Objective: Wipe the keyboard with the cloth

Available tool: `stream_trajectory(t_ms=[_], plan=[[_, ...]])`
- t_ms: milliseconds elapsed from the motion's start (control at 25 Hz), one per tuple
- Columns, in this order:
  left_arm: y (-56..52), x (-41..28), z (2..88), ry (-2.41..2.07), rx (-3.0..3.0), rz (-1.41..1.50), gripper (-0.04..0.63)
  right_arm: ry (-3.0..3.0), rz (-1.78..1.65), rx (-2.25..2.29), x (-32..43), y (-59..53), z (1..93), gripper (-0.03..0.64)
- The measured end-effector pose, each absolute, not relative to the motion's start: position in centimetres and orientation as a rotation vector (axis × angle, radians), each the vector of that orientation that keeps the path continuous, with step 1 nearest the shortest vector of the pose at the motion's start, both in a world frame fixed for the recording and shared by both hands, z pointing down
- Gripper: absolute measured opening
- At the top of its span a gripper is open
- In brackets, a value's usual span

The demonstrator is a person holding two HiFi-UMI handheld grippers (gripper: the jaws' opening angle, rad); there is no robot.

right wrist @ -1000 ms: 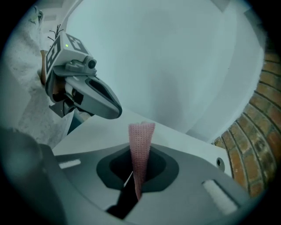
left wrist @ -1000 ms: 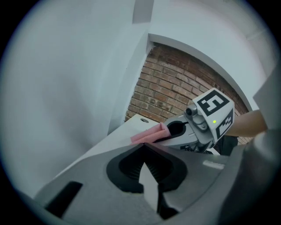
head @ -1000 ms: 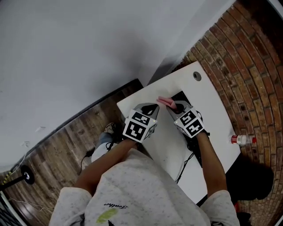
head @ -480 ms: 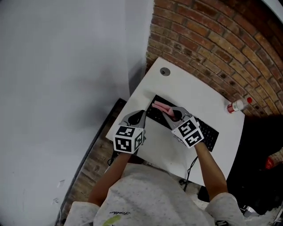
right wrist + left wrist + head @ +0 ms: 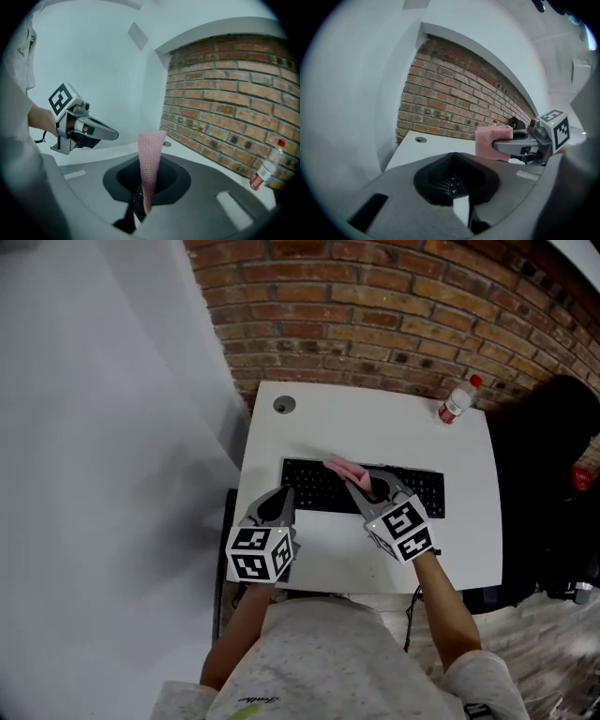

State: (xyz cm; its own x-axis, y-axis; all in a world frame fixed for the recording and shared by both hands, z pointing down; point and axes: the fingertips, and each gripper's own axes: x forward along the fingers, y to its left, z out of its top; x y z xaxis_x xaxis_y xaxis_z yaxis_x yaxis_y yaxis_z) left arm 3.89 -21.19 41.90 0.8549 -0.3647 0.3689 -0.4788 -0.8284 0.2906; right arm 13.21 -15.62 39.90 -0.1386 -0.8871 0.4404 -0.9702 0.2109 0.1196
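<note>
A black keyboard [image 5: 319, 489] lies across the middle of the white desk [image 5: 375, 427]. A pink cloth [image 5: 341, 466] sticks up from my right gripper [image 5: 362, 483], which is shut on it above the keyboard's middle. In the right gripper view the cloth [image 5: 150, 159] stands upright between the closed jaws. My left gripper [image 5: 279, 496] is shut with nothing in it, hovering at the keyboard's left end; a few keys [image 5: 453, 183] show through the gap in its jaws. From the left gripper view the cloth [image 5: 492, 143] is seen pinched in the right gripper.
A plastic bottle [image 5: 455, 401] with a red cap stands at the desk's back right corner. A round cable grommet [image 5: 284, 405] sits at the back left. A brick wall [image 5: 394, 306] runs behind the desk and a white wall along its left side. A dark chair [image 5: 548, 474] is to the right.
The head view has swung round, so the desk now sits square under the brick wall. Both grippers stay over the keyboard's left half, the cloth still in the right one.
</note>
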Motion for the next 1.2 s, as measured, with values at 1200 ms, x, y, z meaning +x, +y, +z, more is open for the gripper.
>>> stream_trajectory(t_ms=[1200], plan=[[-17.6, 8.7, 40.4, -0.242, 2.836, 0.53, -0.008, -1.747, 0.415, 2.424, 17.6, -7.2, 38.3, 0.023]])
